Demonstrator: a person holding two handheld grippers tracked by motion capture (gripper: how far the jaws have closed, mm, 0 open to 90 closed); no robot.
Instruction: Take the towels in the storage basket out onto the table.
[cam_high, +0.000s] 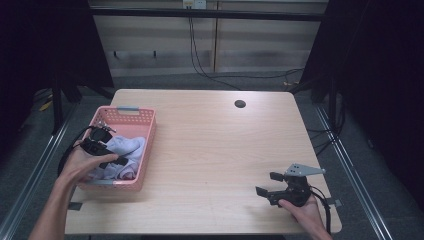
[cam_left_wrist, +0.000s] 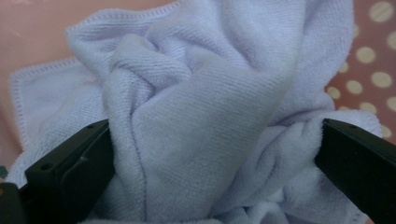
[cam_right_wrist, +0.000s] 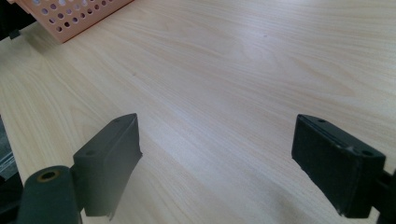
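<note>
A crumpled pale lilac towel lies in a pink perforated basket at the table's left edge. My left gripper reaches down into the basket over the towel. In the left gripper view the towel bulges up between the widely spread jaws of that gripper, with the basket's dotted wall behind it. The cloth brushes both jaws but is not pinched. My right gripper rests low over the table at the front right, open, with bare wood between its jaws.
The light wooden table has a round cable hole near its far edge. A corner of the basket shows at the upper left of the right gripper view. Cables run across the floor beyond the table.
</note>
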